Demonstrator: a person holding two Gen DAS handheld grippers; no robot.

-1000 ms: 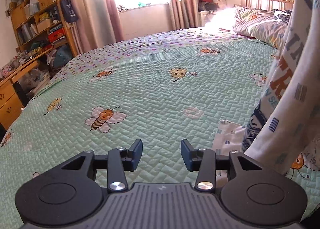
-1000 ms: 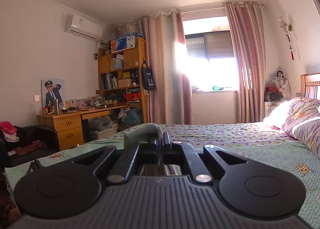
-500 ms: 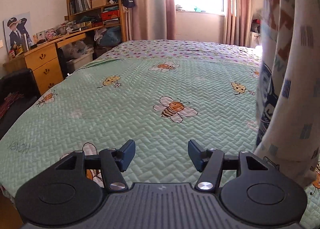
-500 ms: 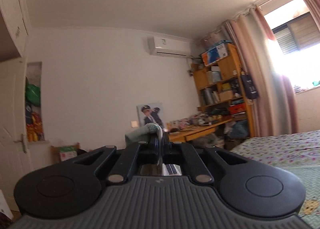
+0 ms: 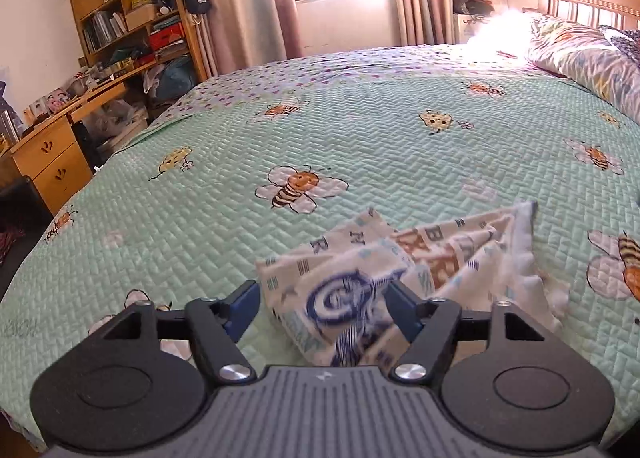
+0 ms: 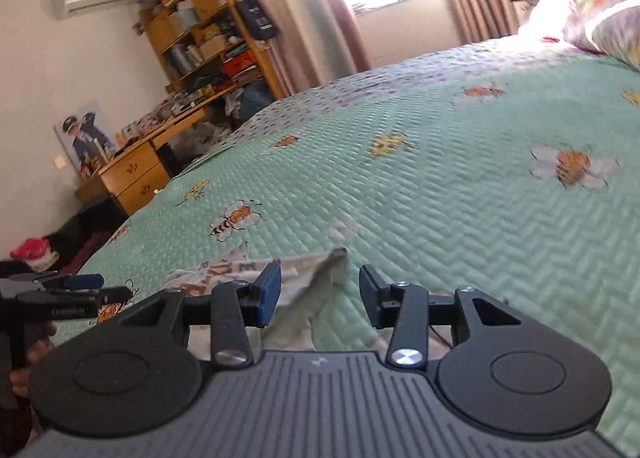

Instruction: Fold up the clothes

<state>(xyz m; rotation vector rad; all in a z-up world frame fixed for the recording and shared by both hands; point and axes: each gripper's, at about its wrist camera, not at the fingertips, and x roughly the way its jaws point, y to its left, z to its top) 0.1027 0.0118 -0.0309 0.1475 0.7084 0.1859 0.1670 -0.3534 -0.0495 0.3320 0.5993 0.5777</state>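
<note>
Mint-green quilted bedspread, printed with cartoon bees, covers the bed and carries the only piece of clothing in sight: a white garment with blue and orange lettering and a round blue emblem. It lies crumpled in a loose heap on the near part of the bedspread, just ahead of both tools.

In the left wrist view the left gripper points down at that heap. Its jaws are opening, and the near edge of the cloth with the blue emblem sits between them; the blue pads do not press on it, so the cloth is released rather than clamped.

In the right wrist view the right gripper is low over the bedspread with its jaws opening too. A peaked fold of the garment rises between the pads, close to the left pad, but I see no pinch on it, so this tool is also let go. The left tool shows at the far left edge of this view, with part of a hand behind it.

Beyond the bed, wooden shelves hold books, boxes and assorted clutter, with cartons stacked on top. A wooden desk beside them has closed drawers, so their contents cannot be told. A patterned pillow lies at the headboard end.
</note>
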